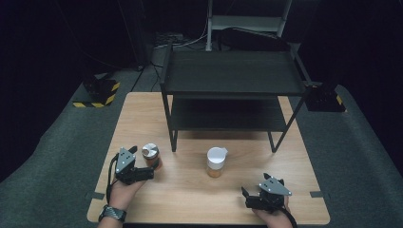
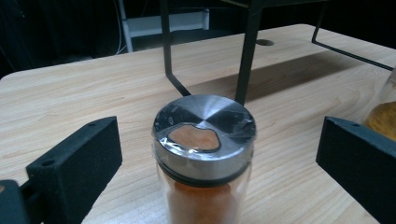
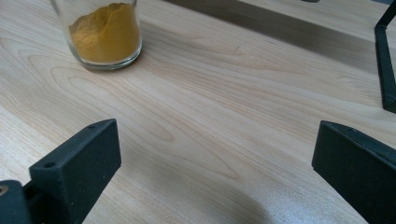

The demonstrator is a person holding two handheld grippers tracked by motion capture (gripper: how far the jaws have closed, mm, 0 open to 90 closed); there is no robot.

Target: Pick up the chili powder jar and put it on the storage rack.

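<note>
On the wooden surface (image 1: 190, 190) stands one black two-tier rack (image 1: 233, 80), the biggest thing here, set toward the far edge. In front of it there are two spice jars: one with a white lid (image 1: 216, 162) holding yellow powder, near the middle, and one with a steel lid (image 2: 204, 154) holding orange-red powder, toward the left, just before the rack's front left leg. There are two grippers. The left gripper (image 1: 142, 173) has its jaws spread wide on either side of the steel-lidded jar, not touching it. The right gripper (image 1: 252, 199) sits near the front edge, jaws likewise released, with bare wood between them and the yellow jar well apart from it.

The steel-lidded jar is tall, narrow and glass, so I'd worry that an off-centre squeeze, one jaw arriving first, could nudge it over or skid it into the rack leg. Gripping high on the slick lid could also let it slip.
</note>
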